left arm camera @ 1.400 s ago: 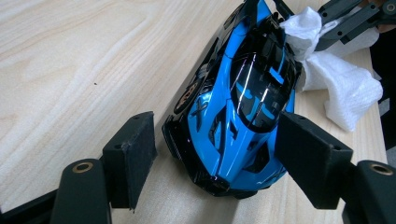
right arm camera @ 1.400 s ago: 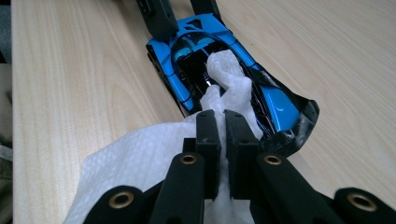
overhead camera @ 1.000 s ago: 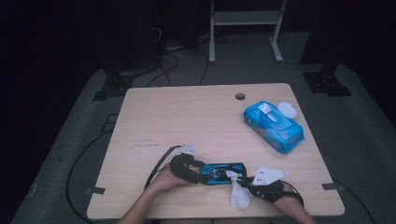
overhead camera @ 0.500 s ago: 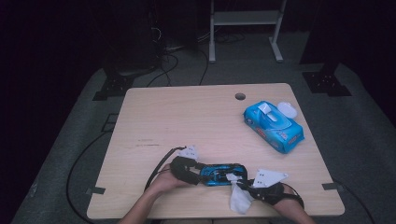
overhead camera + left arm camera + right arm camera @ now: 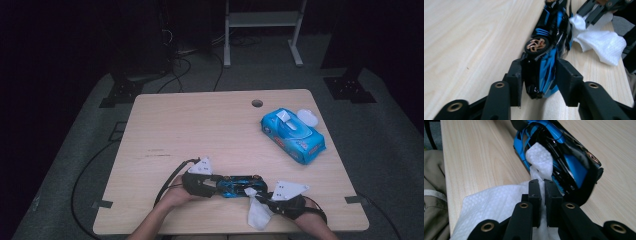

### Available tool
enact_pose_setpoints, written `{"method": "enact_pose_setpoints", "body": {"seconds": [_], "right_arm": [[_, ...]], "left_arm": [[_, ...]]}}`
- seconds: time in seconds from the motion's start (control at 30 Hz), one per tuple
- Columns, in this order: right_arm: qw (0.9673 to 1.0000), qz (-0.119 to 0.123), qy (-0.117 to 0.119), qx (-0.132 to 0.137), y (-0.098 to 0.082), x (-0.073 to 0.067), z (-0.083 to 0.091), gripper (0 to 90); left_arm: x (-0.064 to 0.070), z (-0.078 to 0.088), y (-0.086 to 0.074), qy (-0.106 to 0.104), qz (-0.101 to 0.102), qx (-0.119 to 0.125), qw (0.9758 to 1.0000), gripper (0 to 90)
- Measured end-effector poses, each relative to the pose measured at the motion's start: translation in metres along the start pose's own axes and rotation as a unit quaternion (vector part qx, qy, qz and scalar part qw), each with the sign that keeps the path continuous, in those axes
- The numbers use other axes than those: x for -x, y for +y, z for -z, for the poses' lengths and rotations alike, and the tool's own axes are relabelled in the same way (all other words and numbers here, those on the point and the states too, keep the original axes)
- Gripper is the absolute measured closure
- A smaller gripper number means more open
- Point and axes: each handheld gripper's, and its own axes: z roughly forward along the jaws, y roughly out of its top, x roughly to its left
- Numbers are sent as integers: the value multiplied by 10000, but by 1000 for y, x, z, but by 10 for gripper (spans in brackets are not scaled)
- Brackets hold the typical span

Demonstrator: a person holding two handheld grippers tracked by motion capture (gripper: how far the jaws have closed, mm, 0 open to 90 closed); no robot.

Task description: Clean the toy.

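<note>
1. We see our left tongs [image 5: 539, 82] have just been closing; their jaws now press both sides of the blue toy car [image 5: 549, 50], which a second ago stood between wider jaws.
2. Our right tongs [image 5: 543, 192] stay clamped on the white wipe [image 5: 499, 205], its tip touching the car just ahead of them.
3. The car lies on the table [image 5: 200, 125], between both tongs as before.
</note>
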Motion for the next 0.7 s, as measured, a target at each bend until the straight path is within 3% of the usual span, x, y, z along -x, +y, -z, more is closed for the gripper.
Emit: {"method": "enact_pose_setpoints", "body": {"seconds": [0.3, 0.47, 0.57, 0.7], "right_arm": [[10000, -58, -66, 27, 1, 4, 2, 842], [9999, -105, 9, 59, 5, 5, 1, 842], [9998, -117, 72, 164, 12, 2, 3, 843], [9989, -133, 132, 430, 25, -1, 8, 844]], "left_arm": [[4, 0, 1, 254, -356, 44, 9990, 627], [6, 1, 1, 346, -501, 56, 9981, 631], [4, 2, -1, 351, -490, 100, 9981, 637], [3, 4, -3, 601, -521, 105, 9968, 692]]}}
